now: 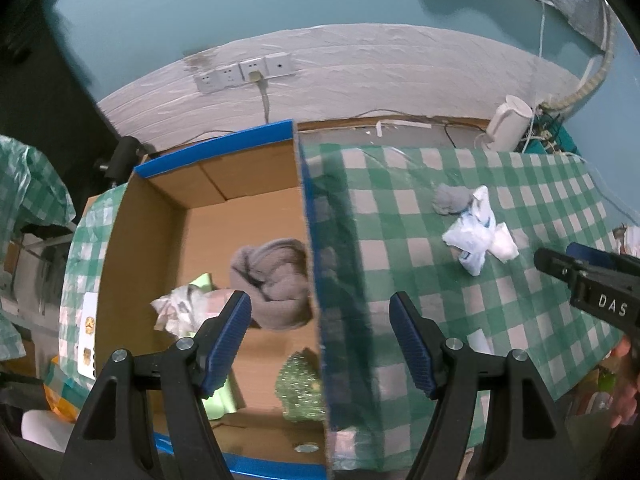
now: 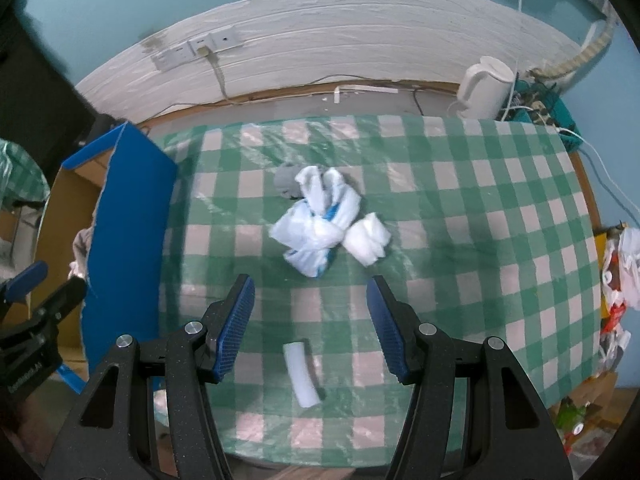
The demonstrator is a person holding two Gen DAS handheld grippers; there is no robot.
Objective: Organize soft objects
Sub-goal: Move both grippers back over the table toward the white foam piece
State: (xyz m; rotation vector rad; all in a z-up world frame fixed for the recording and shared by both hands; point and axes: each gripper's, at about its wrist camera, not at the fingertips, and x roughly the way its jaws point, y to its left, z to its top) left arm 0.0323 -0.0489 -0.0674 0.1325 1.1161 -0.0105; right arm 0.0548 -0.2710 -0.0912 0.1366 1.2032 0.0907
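Note:
My left gripper (image 1: 320, 336) is open and empty, hovering over the right wall of a blue-edged cardboard box (image 1: 308, 216). Inside the box lie a grey knotted cloth (image 1: 272, 280), a crumpled pale rag (image 1: 180, 308), a light green item (image 1: 224, 396) and a glittery green piece (image 1: 300, 388). My right gripper (image 2: 310, 320) is open and empty above the checked tablecloth (image 2: 480, 240). Ahead of it lie a knotted white-and-blue plastic bag (image 2: 316, 224), a white wad (image 2: 368, 240) and a small grey cloth (image 2: 286, 184). A white roll (image 2: 302, 372) lies between its fingers.
A white kettle (image 2: 484, 88) and tangled cables stand at the table's back right. Wall sockets (image 1: 244, 70) sit on the white panel behind. Bags hang at the right edge (image 2: 616, 280). The box shows at the left in the right wrist view (image 2: 128, 240).

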